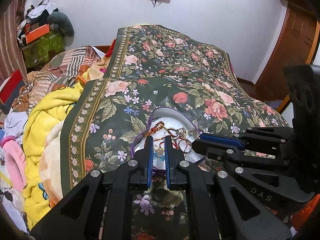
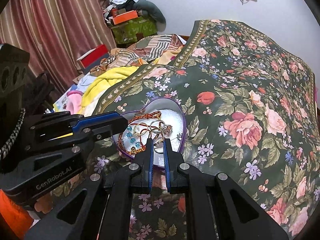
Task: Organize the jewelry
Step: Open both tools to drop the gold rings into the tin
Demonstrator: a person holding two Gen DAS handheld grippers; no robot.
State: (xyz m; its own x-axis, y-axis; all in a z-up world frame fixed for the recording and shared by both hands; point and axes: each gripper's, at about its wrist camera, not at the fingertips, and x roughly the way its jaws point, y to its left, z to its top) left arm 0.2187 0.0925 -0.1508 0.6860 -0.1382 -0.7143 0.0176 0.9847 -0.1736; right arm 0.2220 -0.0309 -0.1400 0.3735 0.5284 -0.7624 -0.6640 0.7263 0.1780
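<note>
A heart-shaped tin with a purple rim [image 2: 181,108] [image 1: 176,112] lies on the floral cloth and holds tangled jewelry: gold rings [image 2: 155,129] [image 1: 185,144], a red-gold braided cord [image 2: 149,117] [image 1: 158,130] and a bracelet of blue beads [image 2: 133,139]. My left gripper [image 1: 159,141] hovers over the tin's near side, its jaws a narrow gap apart with nothing gripped. My right gripper [image 2: 158,143] hovers over the rings, jaws also slightly apart and empty. Each gripper shows in the other's view, the right [image 1: 197,142] and the left [image 2: 124,120].
The dark green floral cloth [image 2: 240,92] covers a raised surface. To the left lie a yellow blanket [image 1: 50,120], patterned bedding [image 2: 152,46], a red box [image 2: 94,57] and piled boxes by the curtain [image 2: 50,26]. A wooden door [image 1: 296,46] stands at right.
</note>
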